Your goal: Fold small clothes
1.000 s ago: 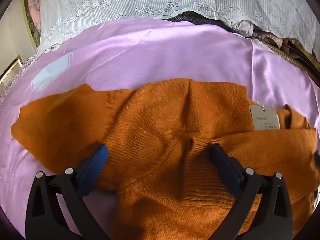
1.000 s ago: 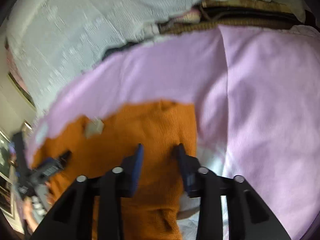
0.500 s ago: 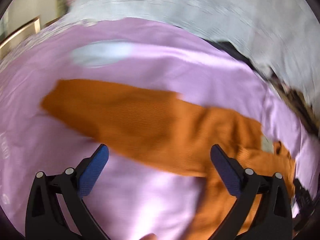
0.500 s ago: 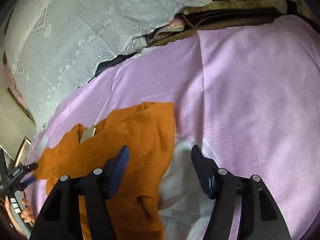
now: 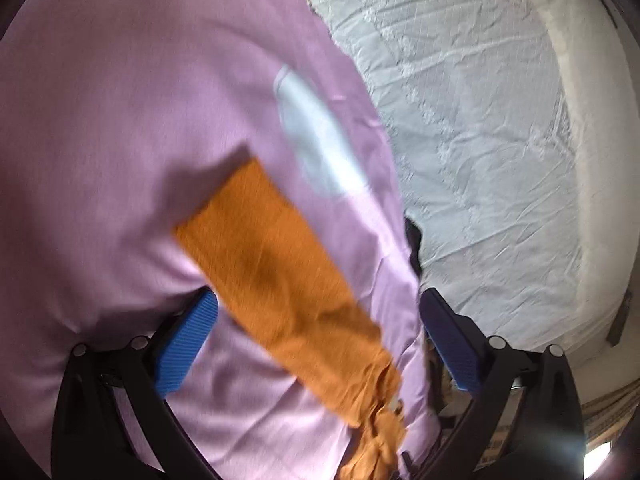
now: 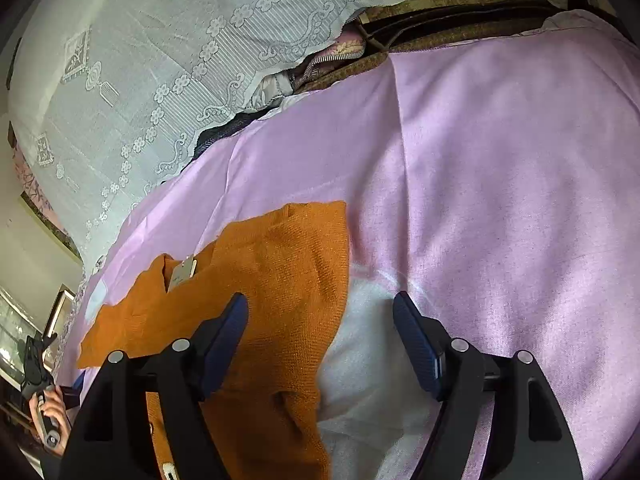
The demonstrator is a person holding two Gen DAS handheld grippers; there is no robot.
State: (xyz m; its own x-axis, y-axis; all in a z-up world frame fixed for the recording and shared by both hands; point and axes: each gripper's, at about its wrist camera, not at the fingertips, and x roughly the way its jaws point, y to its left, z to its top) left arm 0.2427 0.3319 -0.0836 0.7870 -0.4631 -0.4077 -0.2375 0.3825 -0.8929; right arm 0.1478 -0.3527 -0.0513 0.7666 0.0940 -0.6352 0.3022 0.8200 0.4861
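Fingers of both the left gripper [image 5: 316, 344] and right gripper [image 6: 320, 344] stand apart, the right's just opened, gripping nothing. Sweater [image 6: 256, 288] lies on the sheet [image 6: 500, 200], right side seemingly folded, left sleeve [image 5: 272, 272] stretched out unfolded.

Orange knit sweater [image 6: 280, 280], partly folded, flat on pink sheet, paper tag [image 6: 182, 274] at neckline

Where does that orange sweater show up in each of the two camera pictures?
Left wrist view: one sleeve of the orange sweater runs diagonally from centre to the bottom edge, between the open left gripper fingers.
Right wrist view: its body lies lower left, partly under the open right gripper.
Shared landmark: the pink sheet beneath it.
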